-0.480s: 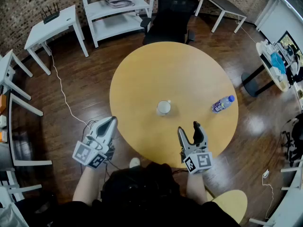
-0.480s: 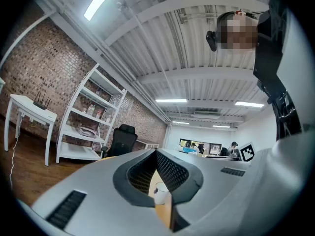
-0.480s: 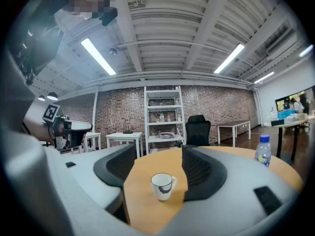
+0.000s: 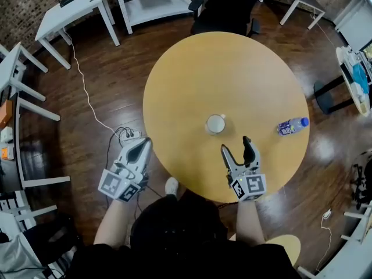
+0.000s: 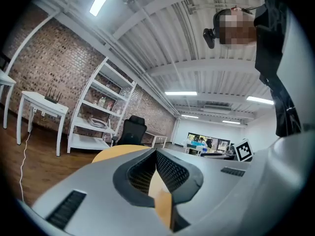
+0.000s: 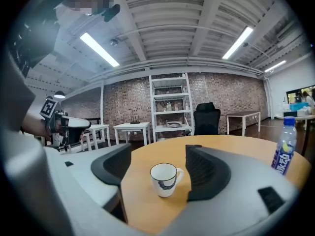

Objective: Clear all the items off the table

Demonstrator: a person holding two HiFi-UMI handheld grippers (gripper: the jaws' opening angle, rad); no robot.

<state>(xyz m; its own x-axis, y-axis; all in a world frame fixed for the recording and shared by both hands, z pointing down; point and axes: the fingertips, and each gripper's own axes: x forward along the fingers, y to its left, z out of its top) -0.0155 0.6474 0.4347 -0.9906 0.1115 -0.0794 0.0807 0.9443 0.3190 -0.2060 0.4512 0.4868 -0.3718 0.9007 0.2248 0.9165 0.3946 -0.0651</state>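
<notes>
Lined up on the white ceramic mug point(image 4: 215, 123), mid-way on the round tan wooden table point(image 4: 221, 68), with the right gripper point(image 4: 235, 145) spread wide, empty, just short of it, and the left gripper point(image 4: 143, 143) pinched together, seemingly empty. Next: push forward, clamp the mug.

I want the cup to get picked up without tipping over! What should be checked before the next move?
1. Right hand-held gripper jaws apart, wider than the mug: ok.
2. Mug upright and lined up with the gap between the jaws: ok.
3. Mug between the jaws: not ok; it sits on the table ahead of the jaw tips.
4. Bottle clear of the path: ok; it stands off to the right, apart from the mug.
5. Left hand-held gripper out of the way: ok; its jaws are together, it is empty, and it is off the table's left edge.
</notes>
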